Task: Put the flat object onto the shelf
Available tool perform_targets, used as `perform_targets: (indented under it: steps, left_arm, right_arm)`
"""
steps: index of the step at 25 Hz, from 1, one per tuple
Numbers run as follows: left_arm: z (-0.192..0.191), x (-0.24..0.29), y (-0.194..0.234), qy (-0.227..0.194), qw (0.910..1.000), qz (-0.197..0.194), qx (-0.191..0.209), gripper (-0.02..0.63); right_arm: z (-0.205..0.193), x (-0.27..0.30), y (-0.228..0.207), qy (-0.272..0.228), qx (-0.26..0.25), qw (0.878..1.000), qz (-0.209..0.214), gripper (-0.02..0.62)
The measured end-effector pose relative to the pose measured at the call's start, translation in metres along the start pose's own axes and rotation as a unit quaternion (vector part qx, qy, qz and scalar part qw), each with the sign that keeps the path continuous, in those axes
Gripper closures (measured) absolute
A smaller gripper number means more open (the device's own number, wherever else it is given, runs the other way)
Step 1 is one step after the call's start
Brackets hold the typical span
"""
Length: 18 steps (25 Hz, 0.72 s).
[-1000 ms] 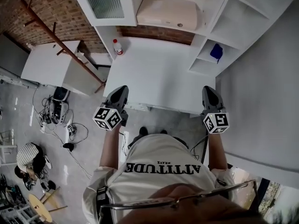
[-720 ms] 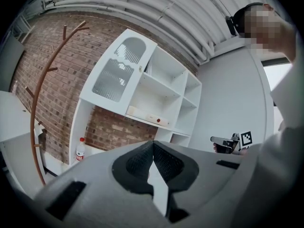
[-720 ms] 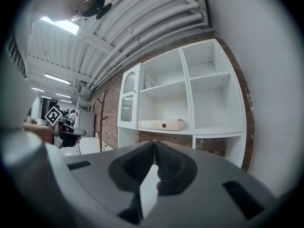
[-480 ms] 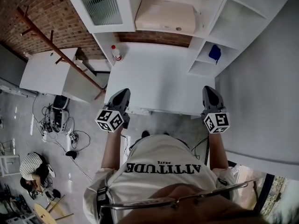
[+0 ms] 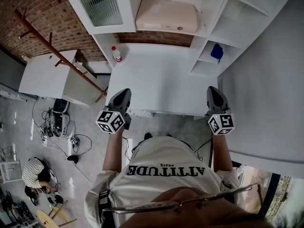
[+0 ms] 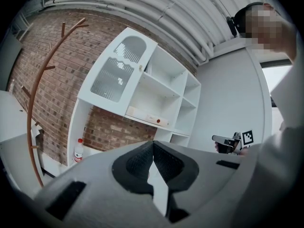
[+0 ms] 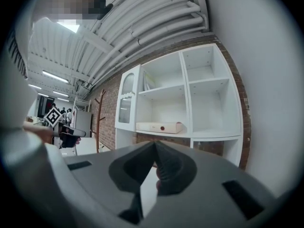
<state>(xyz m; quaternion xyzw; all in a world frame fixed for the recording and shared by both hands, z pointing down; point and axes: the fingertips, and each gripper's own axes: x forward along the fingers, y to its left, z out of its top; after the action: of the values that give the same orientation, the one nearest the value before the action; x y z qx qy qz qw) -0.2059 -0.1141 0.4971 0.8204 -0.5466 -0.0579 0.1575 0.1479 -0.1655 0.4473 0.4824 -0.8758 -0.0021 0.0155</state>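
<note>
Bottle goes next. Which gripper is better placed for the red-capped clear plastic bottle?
Left: the left gripper is on the red-capped bottle's side of the white table; the right gripper is opposite.

My view slides slightly, so the shelf unit (image 5: 228,13), the flat box (image 5: 166,15) lying on it and the bottle (image 5: 115,54) at the desk's (image 5: 161,80) back corner all sit a touch further left in the head view than a second ago. The person (image 5: 34,174) crouched on the floor (image 5: 90,160) at lower left now shows lower down.
</note>
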Motion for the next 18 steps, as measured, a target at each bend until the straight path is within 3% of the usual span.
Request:
perform_targets:
  steps: [18]
  left_arm:
    - [-0.0004, 0.0025, 0.0029, -0.002, 1.0000, -0.003, -0.005, 0.583]
  right_arm:
    - [-0.0012, -0.0026, 0.0008, 0.003, 0.001, 1.000, -0.004, 0.571]
